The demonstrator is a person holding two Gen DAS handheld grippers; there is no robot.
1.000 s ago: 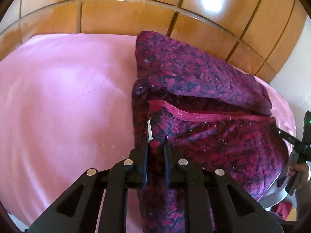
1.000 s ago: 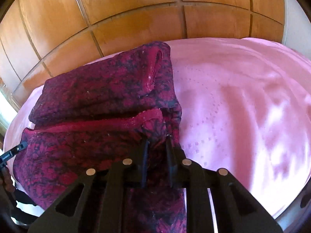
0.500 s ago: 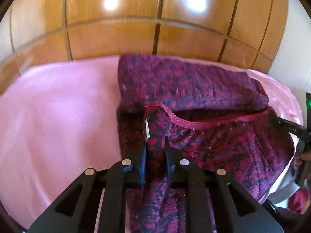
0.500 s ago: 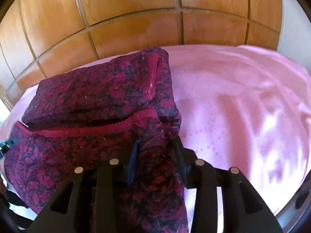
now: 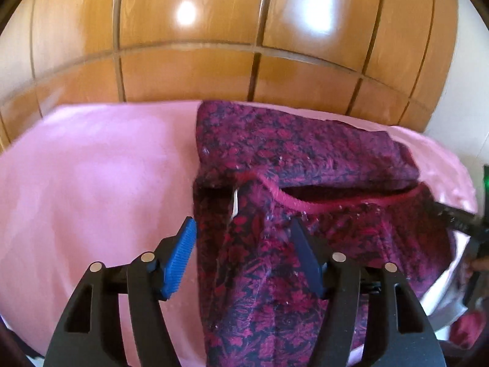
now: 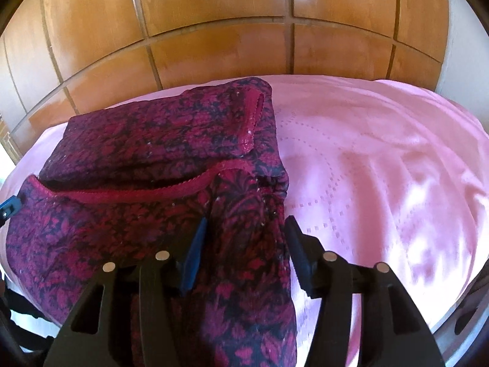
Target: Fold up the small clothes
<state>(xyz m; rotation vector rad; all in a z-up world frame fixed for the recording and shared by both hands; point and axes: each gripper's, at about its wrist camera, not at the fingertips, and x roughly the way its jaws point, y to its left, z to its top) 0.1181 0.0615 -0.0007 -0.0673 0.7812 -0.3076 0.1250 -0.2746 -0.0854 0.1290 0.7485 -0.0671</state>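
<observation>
Both tools angled down — left tool (image 5: 241, 258), right tool (image 6: 244, 249) just opening, garment (image 5: 305, 159) between jaws

A folded dark red patterned garment (image 6: 146, 159) lies on a pink sheet (image 6: 382, 183), its red-trimmed edge (image 6: 137, 194) running across the middle and a second trimmed opening (image 6: 252, 122) near the far corner. The right claw (image 6: 244, 234), whose jaws have just been opening, stands parted with a ridge of the fabric between its blue-padded fingers (image 6: 194, 253), the pads no longer pressing it. Glossy wooden panels (image 6: 229, 30) rise behind. A blue-tipped black part (image 6: 10, 206) shows at the left edge.
</observation>
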